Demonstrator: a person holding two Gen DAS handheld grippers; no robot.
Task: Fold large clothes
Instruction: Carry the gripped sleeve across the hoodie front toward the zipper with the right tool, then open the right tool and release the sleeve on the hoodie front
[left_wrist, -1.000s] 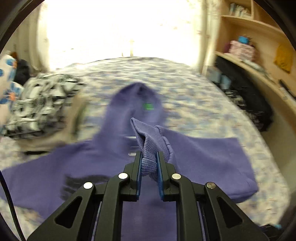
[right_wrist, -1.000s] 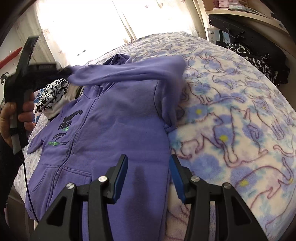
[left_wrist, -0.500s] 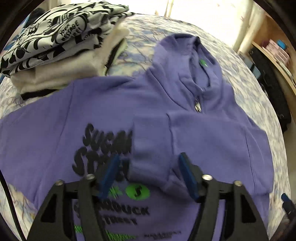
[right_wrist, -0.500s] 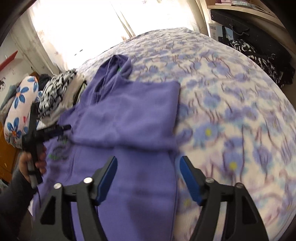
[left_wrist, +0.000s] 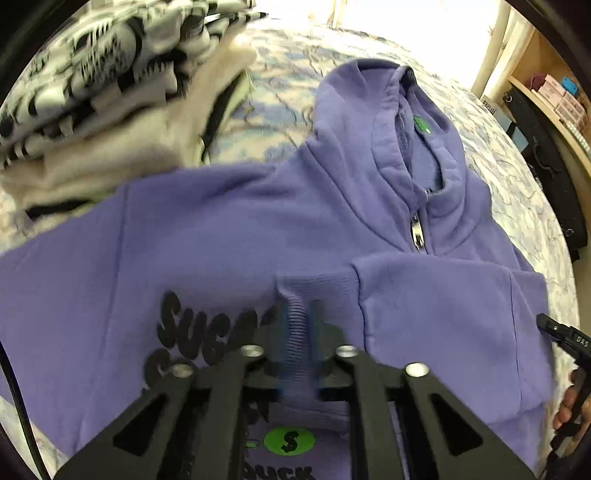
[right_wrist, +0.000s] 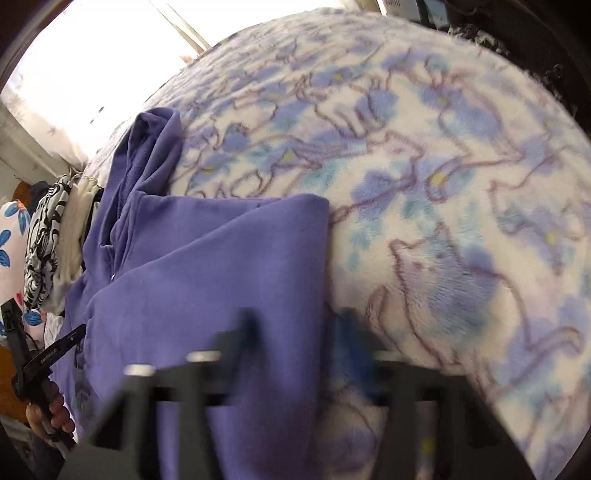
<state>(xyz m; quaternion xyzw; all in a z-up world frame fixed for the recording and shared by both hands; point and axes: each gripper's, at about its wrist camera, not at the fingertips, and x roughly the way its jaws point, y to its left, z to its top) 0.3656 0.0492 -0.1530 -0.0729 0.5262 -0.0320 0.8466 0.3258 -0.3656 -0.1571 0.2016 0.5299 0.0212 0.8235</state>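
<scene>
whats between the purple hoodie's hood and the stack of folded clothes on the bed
A bare strip of the blue floral fleece blanket, seen in the left wrist view between the hood and the black-and-white and cream stack of folded clothes.

I see the purple fleece zip hoodie (left_wrist: 229, 236) lying front-up on the bed, hood toward the far edge, black lettering across its chest; one sleeve is folded over the front, ribbed cuff (left_wrist: 297, 332) bunched upright.

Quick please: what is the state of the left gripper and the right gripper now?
Left gripper: shut on the cuff of the purple hoodie.
Right gripper: jaws closing around the hoodie's folded edge; blur hides any grip.
</scene>
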